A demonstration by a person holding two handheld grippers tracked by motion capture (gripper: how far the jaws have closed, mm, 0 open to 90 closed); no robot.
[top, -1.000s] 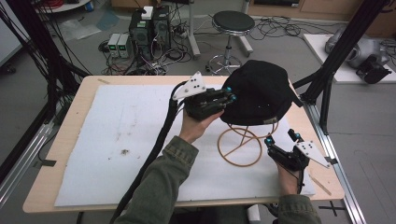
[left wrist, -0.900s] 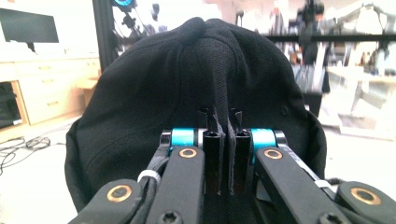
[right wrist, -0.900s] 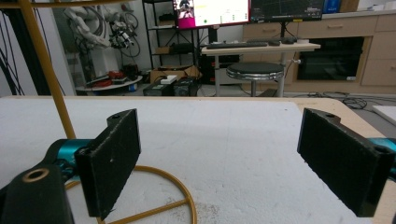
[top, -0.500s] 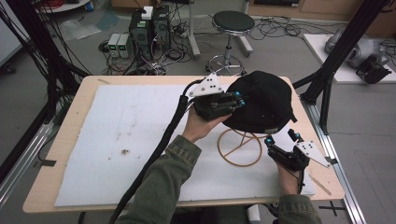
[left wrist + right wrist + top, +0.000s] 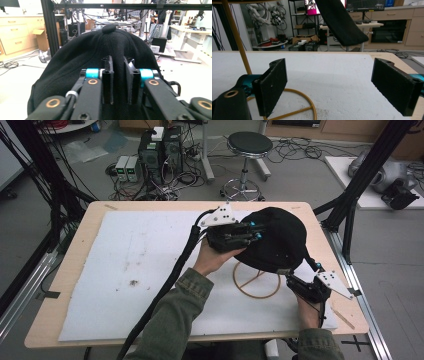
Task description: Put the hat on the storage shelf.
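While gaping right tongs (image 5: 329,82) idle, left tongs (image 5: 119,75) pinching black cap (image 5: 277,237), stand top hidden.

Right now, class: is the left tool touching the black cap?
Touching. In the left gripper view the left tool has its jaws nearly shut on a raised fold of the black cap; the high view shows it pressed against the cap's side.

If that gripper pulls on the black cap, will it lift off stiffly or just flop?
The black cap is soft fabric, so it will probably sag once lifted off. The left gripper pinches a fold of its crown between nearly closed jaws, so the cloth seems to give easily. The thin yellow wire stand looks light and may tip or drag along.
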